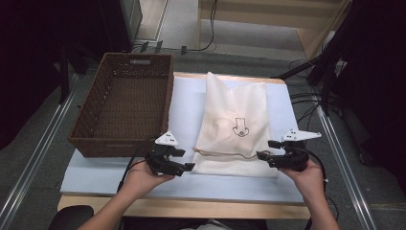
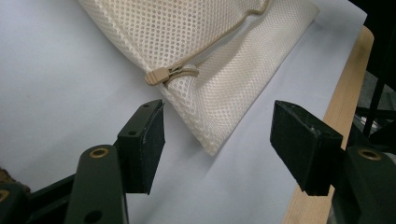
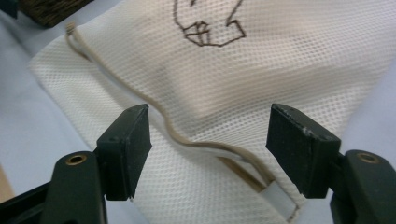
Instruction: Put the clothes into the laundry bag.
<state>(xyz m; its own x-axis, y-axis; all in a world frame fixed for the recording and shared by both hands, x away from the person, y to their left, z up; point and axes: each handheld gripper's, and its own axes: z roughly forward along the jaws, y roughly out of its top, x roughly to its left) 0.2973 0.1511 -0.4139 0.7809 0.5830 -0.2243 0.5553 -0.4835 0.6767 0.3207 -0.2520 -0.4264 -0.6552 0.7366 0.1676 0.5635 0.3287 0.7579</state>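
Nearest the high camera, the person's two forearms reach in over the wooden table edge (image 1: 191, 207), each hand carrying tongs. The pale blue sheet (image 1: 189, 108) covers the tabletop; on it lies a cream mesh drawstring bag (image 1: 237, 120) with a small brown stitched figure, its corded mouth end towards the person. A dark brown woven basket (image 1: 125, 103) stands at the left, near the bag but apart from it. The left gripper (image 1: 183, 160) hovers by the bag's near left corner, jaws parted and empty; the right gripper (image 1: 266, 150) stands wide open at the near right corner, holding nothing. Likely next: pinch both corners evenly, catching mesh beside the tan drawstring (image 3: 140, 91) rather than the cord alone. Open sheet borders the bag on both sides; the basket's wall limits leftward travel.
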